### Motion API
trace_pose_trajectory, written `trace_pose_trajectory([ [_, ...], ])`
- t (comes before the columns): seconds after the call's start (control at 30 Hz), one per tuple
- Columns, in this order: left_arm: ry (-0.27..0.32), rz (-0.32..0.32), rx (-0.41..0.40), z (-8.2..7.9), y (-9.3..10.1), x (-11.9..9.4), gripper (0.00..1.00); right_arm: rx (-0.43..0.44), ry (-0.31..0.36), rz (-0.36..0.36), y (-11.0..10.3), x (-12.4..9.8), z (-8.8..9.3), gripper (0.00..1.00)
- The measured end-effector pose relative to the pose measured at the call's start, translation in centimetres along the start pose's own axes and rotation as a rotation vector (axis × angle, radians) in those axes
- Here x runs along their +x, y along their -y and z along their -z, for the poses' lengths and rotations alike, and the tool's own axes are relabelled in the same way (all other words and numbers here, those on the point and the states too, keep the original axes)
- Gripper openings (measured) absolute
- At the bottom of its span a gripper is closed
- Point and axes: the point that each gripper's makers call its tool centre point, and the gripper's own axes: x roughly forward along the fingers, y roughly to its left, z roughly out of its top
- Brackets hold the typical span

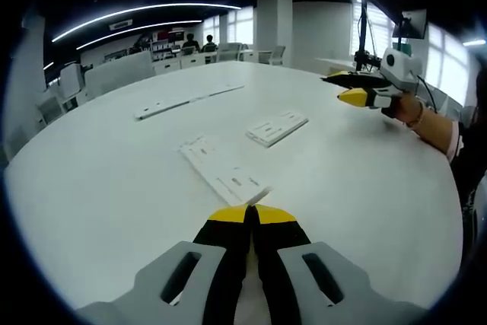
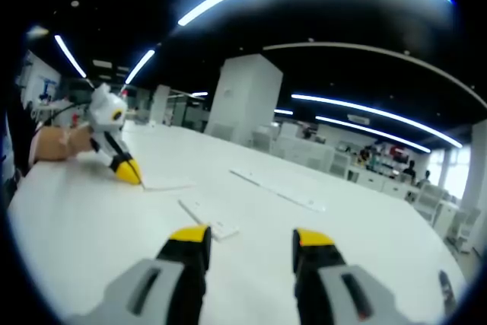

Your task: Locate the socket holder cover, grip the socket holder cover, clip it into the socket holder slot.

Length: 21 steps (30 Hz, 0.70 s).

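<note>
My left gripper (image 1: pixel 252 213) is closed, empty, just before a white cover strip (image 1: pixel 223 172) on the table (image 1: pixel 114 188); my right gripper (image 2: pixel 251 238) is open, empty.

In the left gripper view, the left tongs (image 1: pixel 251 215) rise from the bottom centre with their yellow-tipped jaws pressed together, holding nothing. At the right edge of that view a hand (image 1: pixel 415 112) holds the right tongs (image 1: pixel 346 87). In the right gripper view, the right tongs (image 2: pixel 251 240) stand with jaws parted; the left tongs (image 2: pixel 128 171) show at upper left, held in a hand (image 2: pixel 57 142).
</note>
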Motion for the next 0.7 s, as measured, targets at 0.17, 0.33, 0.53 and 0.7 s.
trace_pose_trajectory([
  [0.17,0.001,-0.001,0.001,-0.33,-0.4,0.1,0.03,-0.001,0.0,0.0,-0.01,0.01,0.0,0.44],
  [0.33,0.002,-0.001,0.001,-0.53,-0.64,0.16,0.03,0.0,0.0,0.0,-0.03,0.01,0.0,0.44],
  [0.53,0.002,-0.001,0.001,-0.71,-0.85,0.23,0.03,0.0,-0.001,0.0,0.01,0.03,0.02,0.44],
  [0.7,0.004,-0.003,0.002,-0.74,-0.84,0.23,0.03,-0.001,-0.001,0.0,-0.01,0.03,0.0,0.44],
])
